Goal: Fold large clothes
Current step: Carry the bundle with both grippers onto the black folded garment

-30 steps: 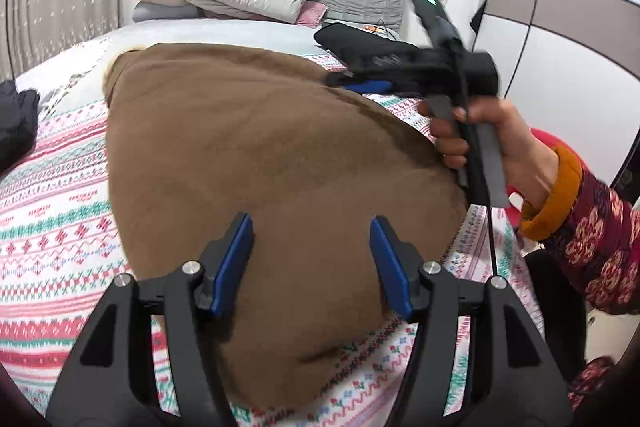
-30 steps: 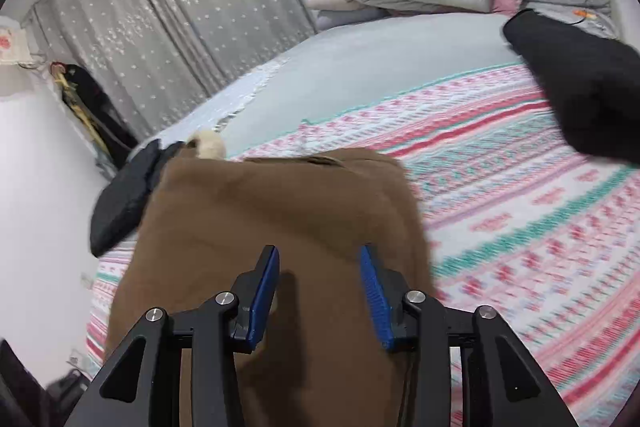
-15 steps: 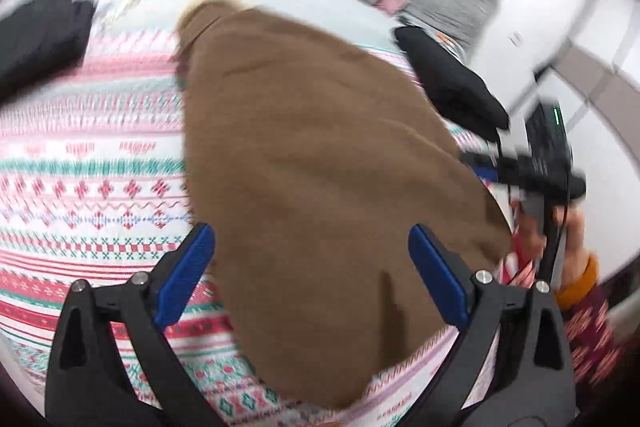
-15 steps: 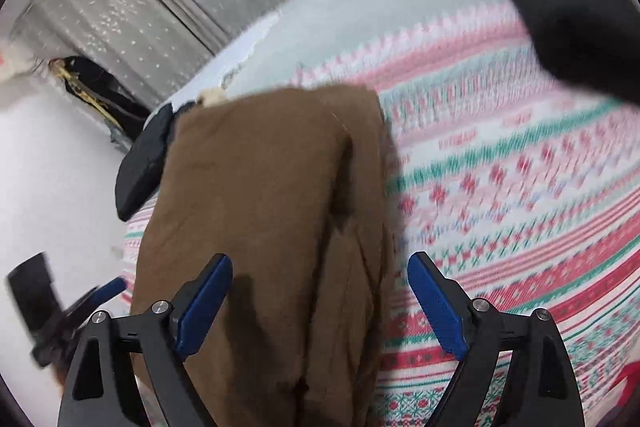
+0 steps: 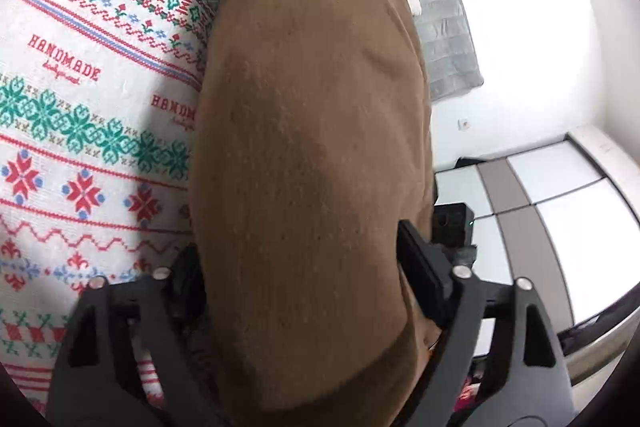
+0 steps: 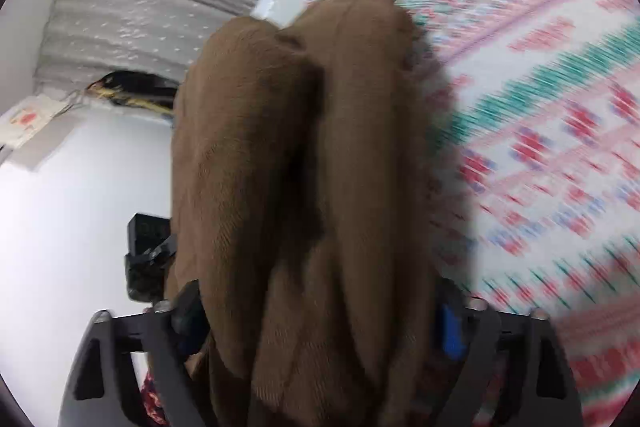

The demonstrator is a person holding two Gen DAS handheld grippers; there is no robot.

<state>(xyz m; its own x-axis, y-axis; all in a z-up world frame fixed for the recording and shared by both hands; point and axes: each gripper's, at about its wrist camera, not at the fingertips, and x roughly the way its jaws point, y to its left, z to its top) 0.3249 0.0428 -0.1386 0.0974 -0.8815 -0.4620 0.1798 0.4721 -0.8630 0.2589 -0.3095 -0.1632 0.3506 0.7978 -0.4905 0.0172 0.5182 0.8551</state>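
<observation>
A: Where was the brown garment (image 5: 312, 147)?

B: Bunched on the patterned bedspread (image 5: 80, 75), its near end filling both grippers.

A: The jaws?

B: Left gripper (image 5: 298, 283) and right gripper (image 6: 320, 311) were closing around thick folds; best pinch squarely, catching every layer.

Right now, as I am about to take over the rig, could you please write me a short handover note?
Left gripper: closing, a thick fold of the brown garment between its fingers.
Right gripper: closing too, bunched folds of that garment between its fingers.
The garment lies on the patterned bedspread, stretching away from both grippers.
Done: garment already doubled lengthwise.
Left: probably finish the grip, fold across, smooth it.
</observation>
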